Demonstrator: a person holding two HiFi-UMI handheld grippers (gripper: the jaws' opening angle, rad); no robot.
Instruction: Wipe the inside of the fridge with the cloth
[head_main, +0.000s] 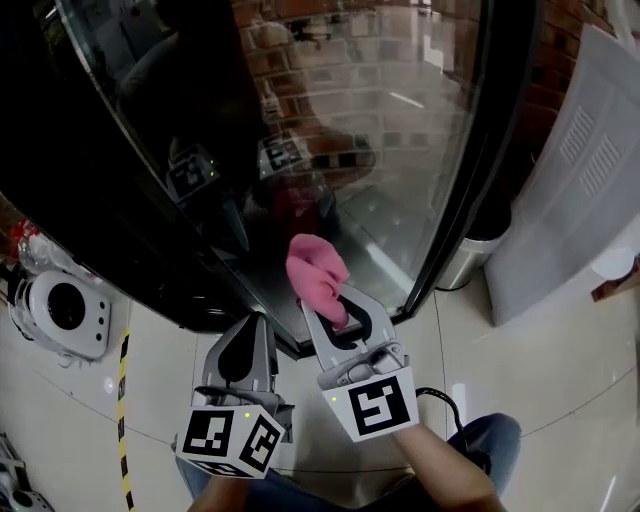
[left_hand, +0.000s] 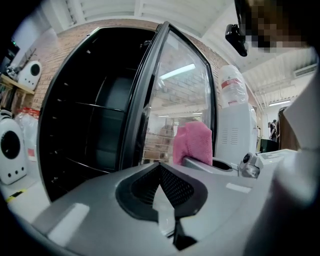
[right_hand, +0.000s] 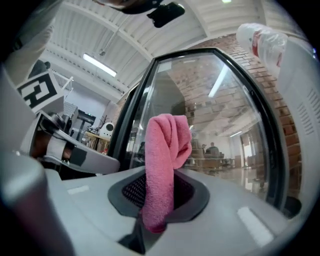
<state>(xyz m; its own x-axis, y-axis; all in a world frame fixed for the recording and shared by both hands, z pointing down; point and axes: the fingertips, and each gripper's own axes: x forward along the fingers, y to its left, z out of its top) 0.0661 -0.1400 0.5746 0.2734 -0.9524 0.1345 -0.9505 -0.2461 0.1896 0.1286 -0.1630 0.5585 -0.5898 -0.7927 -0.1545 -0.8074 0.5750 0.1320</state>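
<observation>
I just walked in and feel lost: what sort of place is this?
Probably a workshop or lab hall rather than a home kitchen: a black glass-door fridge stands open against a brick wall, with a water dispenser beside it and glossy floor tiles.

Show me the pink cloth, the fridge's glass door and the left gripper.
pink cloth (right_hand: 161, 160): right gripper view, on its middle fold just above the jaws.
glass door (head_main: 350, 130): head view, on the middle of the pane.
left gripper (left_hand: 160, 170): left gripper view, where its empty tips meet.
</observation>
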